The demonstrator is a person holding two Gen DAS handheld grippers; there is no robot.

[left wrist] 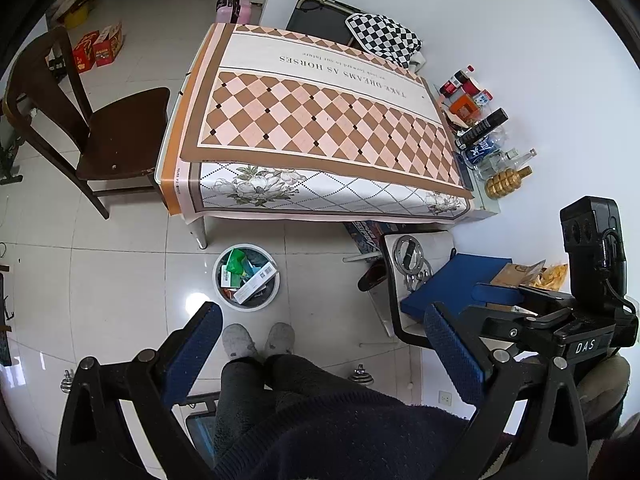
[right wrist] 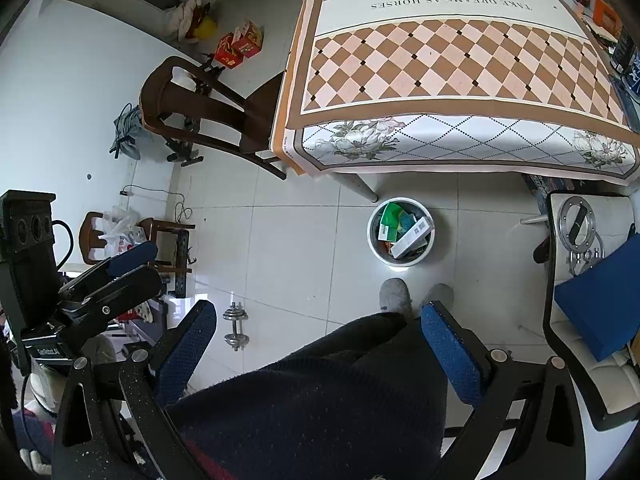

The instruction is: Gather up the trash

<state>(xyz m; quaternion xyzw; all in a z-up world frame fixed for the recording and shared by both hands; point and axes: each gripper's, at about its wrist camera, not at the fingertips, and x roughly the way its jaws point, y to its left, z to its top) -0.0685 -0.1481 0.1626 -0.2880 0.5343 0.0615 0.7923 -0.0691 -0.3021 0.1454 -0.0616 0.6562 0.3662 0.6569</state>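
Observation:
A round white trash bin (left wrist: 246,277) stands on the tiled floor by the table leg, holding green packets and a white carton; it also shows in the right wrist view (right wrist: 401,236). My left gripper (left wrist: 322,320) is open and empty, held high above the person's legs and grey slippers. My right gripper (right wrist: 318,318) is open and empty at a similar height. The right gripper body appears at the right in the left wrist view (left wrist: 576,312), and the left gripper body at the left in the right wrist view (right wrist: 60,280). The table (left wrist: 320,120) with its checked cloth has a bare top.
A dark wooden chair (left wrist: 100,128) stands left of the table. Bottles and boxes (left wrist: 480,128) line the wall to the right. A white chair (right wrist: 592,280) holds a blue box and metal rings. A dumbbell (right wrist: 235,326) lies on the floor.

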